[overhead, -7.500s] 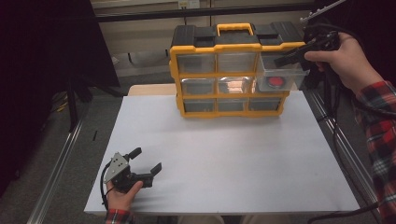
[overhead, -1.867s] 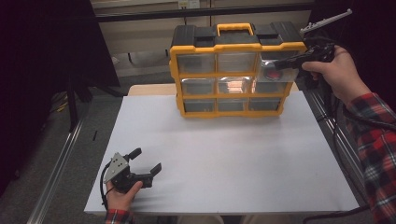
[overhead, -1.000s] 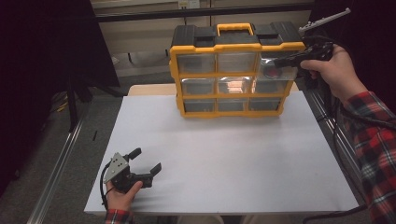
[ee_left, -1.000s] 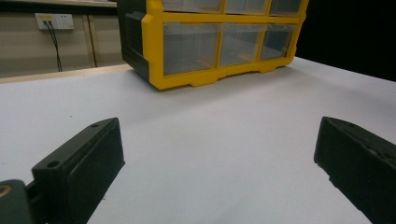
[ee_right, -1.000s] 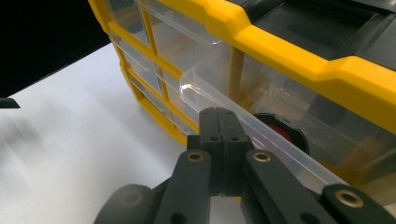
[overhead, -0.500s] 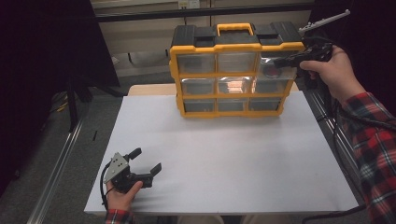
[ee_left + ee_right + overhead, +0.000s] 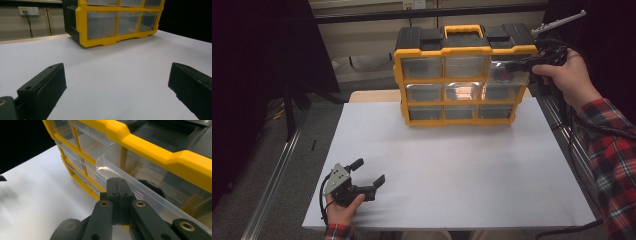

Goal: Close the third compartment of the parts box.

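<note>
Drawer (image 7: 140, 185) top right of organizer (image 7: 462, 75), part open; right tongs (image 7: 117, 185) closed against front lip, holding nothing. Push off-centre, drawer jams or organizer slides toward table's far edge. Left tongs (image 7: 368, 172) open, idle near left corner.

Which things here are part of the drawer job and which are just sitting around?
In the job:
- right claw, shut, at the drawer's front
- top right clear drawer, pulled partly out of the yellow organizer
- round red and black item inside that drawer

Just there:
- left claw, open, resting on the white table
- the other clear drawers
</note>
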